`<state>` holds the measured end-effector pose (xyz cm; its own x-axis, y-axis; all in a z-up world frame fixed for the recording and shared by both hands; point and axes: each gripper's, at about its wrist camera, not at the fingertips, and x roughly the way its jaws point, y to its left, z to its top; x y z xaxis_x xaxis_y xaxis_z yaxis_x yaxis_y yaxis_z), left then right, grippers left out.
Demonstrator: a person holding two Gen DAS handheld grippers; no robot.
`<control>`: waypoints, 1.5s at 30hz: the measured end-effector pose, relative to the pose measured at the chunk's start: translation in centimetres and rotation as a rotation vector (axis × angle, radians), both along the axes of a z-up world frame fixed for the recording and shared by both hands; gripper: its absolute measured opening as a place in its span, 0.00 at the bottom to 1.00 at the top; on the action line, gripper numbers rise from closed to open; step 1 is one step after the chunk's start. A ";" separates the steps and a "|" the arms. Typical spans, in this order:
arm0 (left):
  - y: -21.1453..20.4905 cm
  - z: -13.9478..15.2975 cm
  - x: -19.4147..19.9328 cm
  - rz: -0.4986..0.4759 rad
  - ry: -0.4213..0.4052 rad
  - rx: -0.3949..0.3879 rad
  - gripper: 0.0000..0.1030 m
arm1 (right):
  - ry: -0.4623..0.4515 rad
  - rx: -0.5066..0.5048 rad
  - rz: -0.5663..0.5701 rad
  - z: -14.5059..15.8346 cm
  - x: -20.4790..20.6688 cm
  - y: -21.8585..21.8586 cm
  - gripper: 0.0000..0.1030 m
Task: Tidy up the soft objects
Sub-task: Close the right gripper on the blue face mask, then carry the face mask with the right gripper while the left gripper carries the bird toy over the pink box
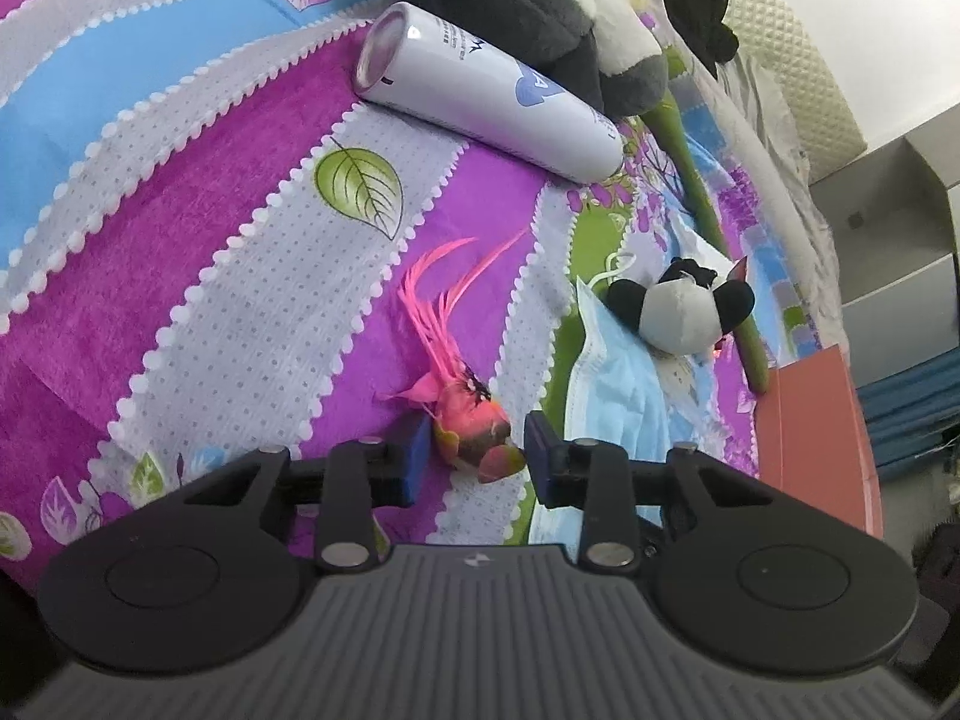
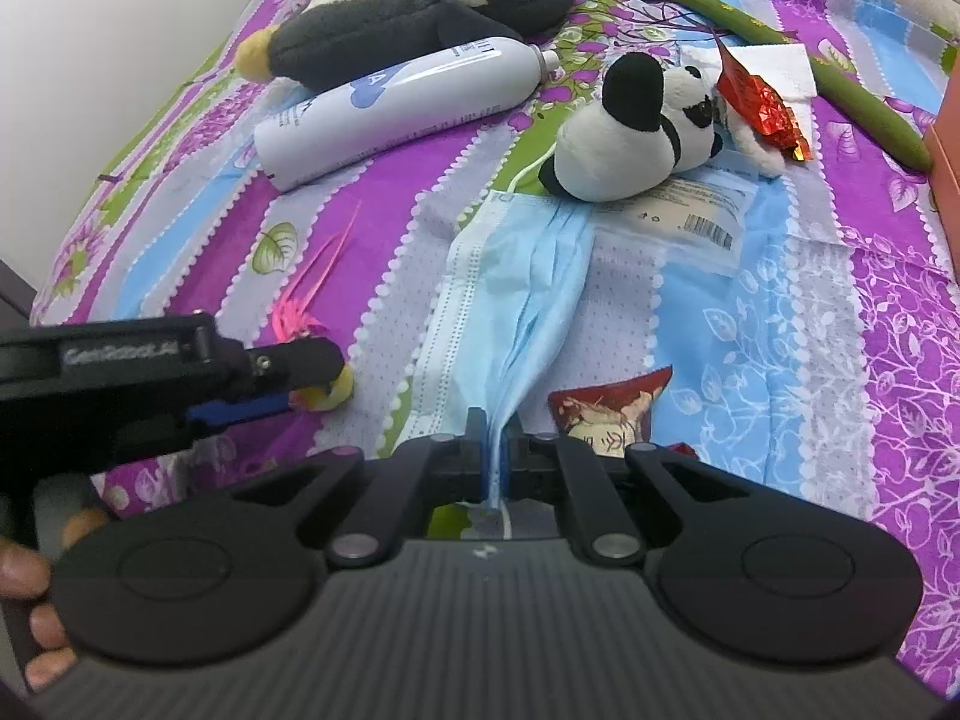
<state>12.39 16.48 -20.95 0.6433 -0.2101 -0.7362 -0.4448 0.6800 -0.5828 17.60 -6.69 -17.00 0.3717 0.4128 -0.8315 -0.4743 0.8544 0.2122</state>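
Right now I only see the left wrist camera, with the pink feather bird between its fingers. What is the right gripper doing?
Observer: The right gripper is shut on the near end of the blue face mask.
Operator: Anything close to it that I'm missing?
Observer: A red snack packet lies just to its right on the bedspread.
Operator: What is the small panda lying on besides the mask?
Observer: The small panda lies partly on a flat packet with a barcode.
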 end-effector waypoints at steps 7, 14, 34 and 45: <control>-0.7 1.6 0.2 -0.069 0.018 0.060 0.37 | 0.019 0.032 0.009 1.4 -0.8 -0.6 0.07; -1.1 5.2 -0.3 -0.117 -0.006 0.106 0.37 | -0.023 0.053 0.024 4.6 -1.8 -1.3 0.06; -7.0 15.5 -0.2 -0.329 -0.143 0.242 0.37 | -0.253 0.081 -0.055 13.2 -4.4 -6.1 0.06; -10.3 19.5 1.0 -0.418 -0.221 0.286 0.37 | -0.381 0.106 -0.155 17.1 -4.6 -10.0 0.06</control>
